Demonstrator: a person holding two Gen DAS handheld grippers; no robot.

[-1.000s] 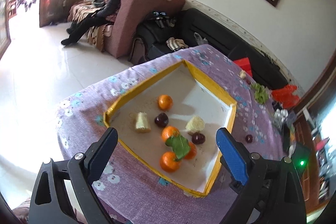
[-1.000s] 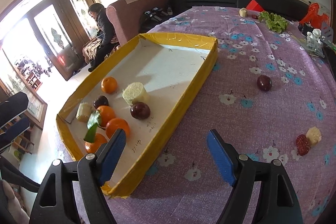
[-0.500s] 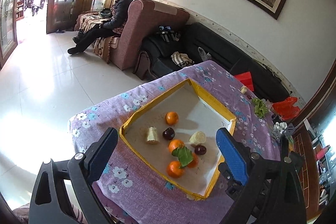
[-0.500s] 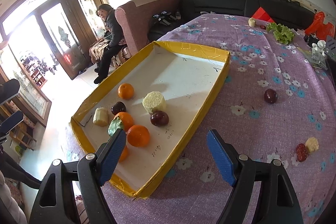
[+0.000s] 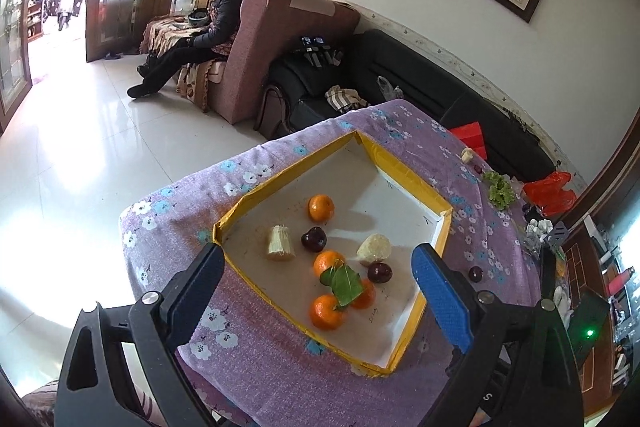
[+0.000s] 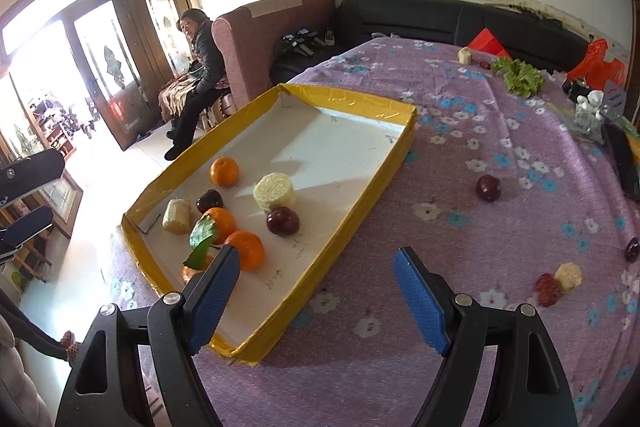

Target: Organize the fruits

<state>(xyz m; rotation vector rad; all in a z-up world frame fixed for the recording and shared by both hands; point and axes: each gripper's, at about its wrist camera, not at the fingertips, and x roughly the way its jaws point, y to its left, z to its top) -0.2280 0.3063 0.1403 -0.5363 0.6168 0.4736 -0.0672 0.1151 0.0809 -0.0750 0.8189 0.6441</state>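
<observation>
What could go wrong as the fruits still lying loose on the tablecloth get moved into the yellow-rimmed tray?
1. The dark plum on the tablecloth is round and may roll when the open right hand-held gripper closes on it.
2. The yellow-rimmed tray has a raised rim that a low-carried fruit could clip.
3. The oranges sit crowded at the near end of the tray, so a fruit dropped there may knock them.

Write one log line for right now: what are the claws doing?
left claw: open, empty, above tray | right claw: open, empty, beside tray | loose plum: on tablecloth
</observation>
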